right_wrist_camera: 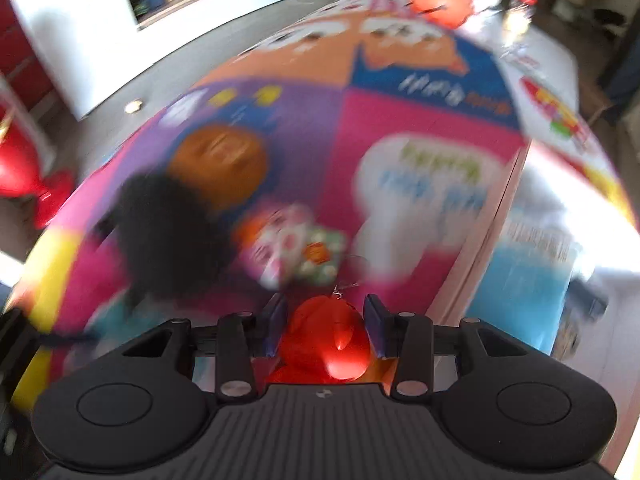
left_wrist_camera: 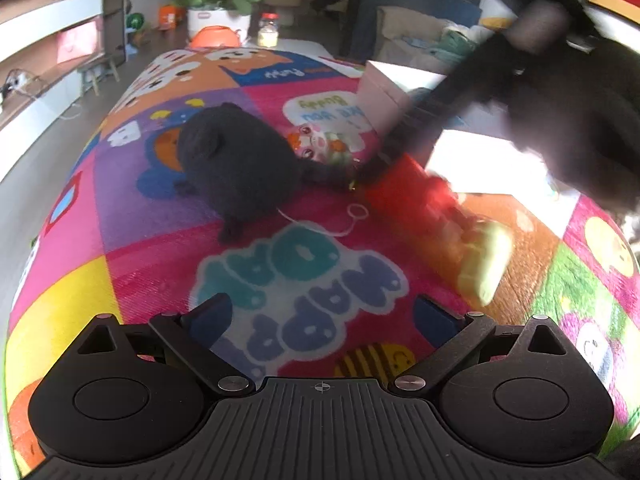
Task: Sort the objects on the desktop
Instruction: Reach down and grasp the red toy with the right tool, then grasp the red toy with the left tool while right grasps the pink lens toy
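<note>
My right gripper (right_wrist_camera: pixel 325 322) is shut on a red toy with a key ring (right_wrist_camera: pixel 326 336), held above the mat; in the left wrist view the toy (left_wrist_camera: pixel 416 196) is a blurred red shape under the black right gripper (left_wrist_camera: pixel 384 160). A black plush (left_wrist_camera: pixel 236 164) lies on the colourful mat (left_wrist_camera: pixel 160 240), also in the right wrist view (right_wrist_camera: pixel 168 236). A small pink-and-white doll (left_wrist_camera: pixel 320 146) lies beside it, seen too in the right wrist view (right_wrist_camera: pixel 292 244). My left gripper (left_wrist_camera: pixel 320 316) is open and empty, low over the mat.
A pink-sided box (left_wrist_camera: pixel 384 92) with a white inside stands at the right of the mat, also in the right wrist view (right_wrist_camera: pixel 496 224). An orange bag (left_wrist_camera: pixel 216 36) and a jar (left_wrist_camera: pixel 268 30) stand at the far end. A white cord loop (left_wrist_camera: pixel 356 216) lies on the mat.
</note>
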`<state>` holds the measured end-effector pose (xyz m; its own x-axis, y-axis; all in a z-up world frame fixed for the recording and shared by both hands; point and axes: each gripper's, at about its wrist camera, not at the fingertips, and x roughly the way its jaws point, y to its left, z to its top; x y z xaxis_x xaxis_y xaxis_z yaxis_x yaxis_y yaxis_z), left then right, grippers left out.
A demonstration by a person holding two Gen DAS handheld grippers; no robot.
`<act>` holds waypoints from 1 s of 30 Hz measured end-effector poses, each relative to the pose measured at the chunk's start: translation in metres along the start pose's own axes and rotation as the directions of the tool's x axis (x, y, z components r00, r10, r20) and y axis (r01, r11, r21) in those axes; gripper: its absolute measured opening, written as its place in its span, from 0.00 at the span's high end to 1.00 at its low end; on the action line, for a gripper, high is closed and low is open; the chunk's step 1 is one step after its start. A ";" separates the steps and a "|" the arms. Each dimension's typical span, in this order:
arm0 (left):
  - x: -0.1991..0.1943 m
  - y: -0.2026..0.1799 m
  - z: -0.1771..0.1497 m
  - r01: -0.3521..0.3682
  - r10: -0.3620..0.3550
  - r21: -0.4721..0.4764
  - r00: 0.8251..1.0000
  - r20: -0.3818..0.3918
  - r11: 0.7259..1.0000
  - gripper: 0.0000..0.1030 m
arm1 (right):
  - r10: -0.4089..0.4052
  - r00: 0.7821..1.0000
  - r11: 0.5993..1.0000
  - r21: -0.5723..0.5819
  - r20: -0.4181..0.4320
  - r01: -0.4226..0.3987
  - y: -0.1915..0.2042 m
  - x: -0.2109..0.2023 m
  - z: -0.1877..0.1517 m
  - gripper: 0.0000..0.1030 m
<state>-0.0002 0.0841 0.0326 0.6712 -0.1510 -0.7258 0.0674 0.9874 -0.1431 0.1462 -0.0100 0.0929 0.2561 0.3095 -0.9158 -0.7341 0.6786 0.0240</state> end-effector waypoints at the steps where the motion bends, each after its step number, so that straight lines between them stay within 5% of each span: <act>1: 0.000 -0.002 -0.001 -0.001 0.001 0.005 1.000 -0.005 1.000 0.03 | 0.026 1.000 1.000 -0.008 -0.007 -0.026 0.003 -0.008 -0.013 0.59; 3: 0.001 -0.006 -0.003 -0.002 0.002 0.018 1.000 -0.015 1.000 0.03 | 0.024 0.999 0.999 -0.035 0.036 -0.023 0.010 -0.028 -0.038 0.57; 6: 0.003 -0.012 -0.004 -0.001 0.002 0.034 1.000 -0.027 0.999 0.03 | -0.059 0.982 0.994 -0.084 0.182 0.075 0.015 -0.063 -0.076 0.33; 8: 0.005 -0.016 -0.003 -0.006 0.007 0.041 0.999 -0.033 0.999 0.03 | -0.081 0.969 0.990 -0.090 0.234 0.105 0.016 -0.077 -0.101 0.30; 16: 0.009 -0.045 0.007 0.025 -0.018 0.119 0.998 -0.056 0.993 0.03 | -0.072 0.988 0.997 0.051 0.134 0.066 0.009 -0.062 -0.185 0.26; 21: 0.017 -0.067 0.016 0.038 -0.023 0.198 0.997 -0.077 0.979 0.03 | -0.226 0.958 0.972 0.098 0.174 0.212 0.000 -0.072 -0.214 0.22; 30: 0.032 -0.095 0.045 0.024 -0.018 0.240 0.999 -0.027 0.971 0.03 | -0.249 0.940 0.920 0.360 0.234 0.154 -0.040 -0.098 -0.247 0.14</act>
<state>0.0480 -0.0119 0.0534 0.6497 -0.1700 -0.7409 0.2585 0.9660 0.0050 -0.0049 -0.2315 0.0828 0.5707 0.2780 -0.7727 -0.4099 0.9118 0.0253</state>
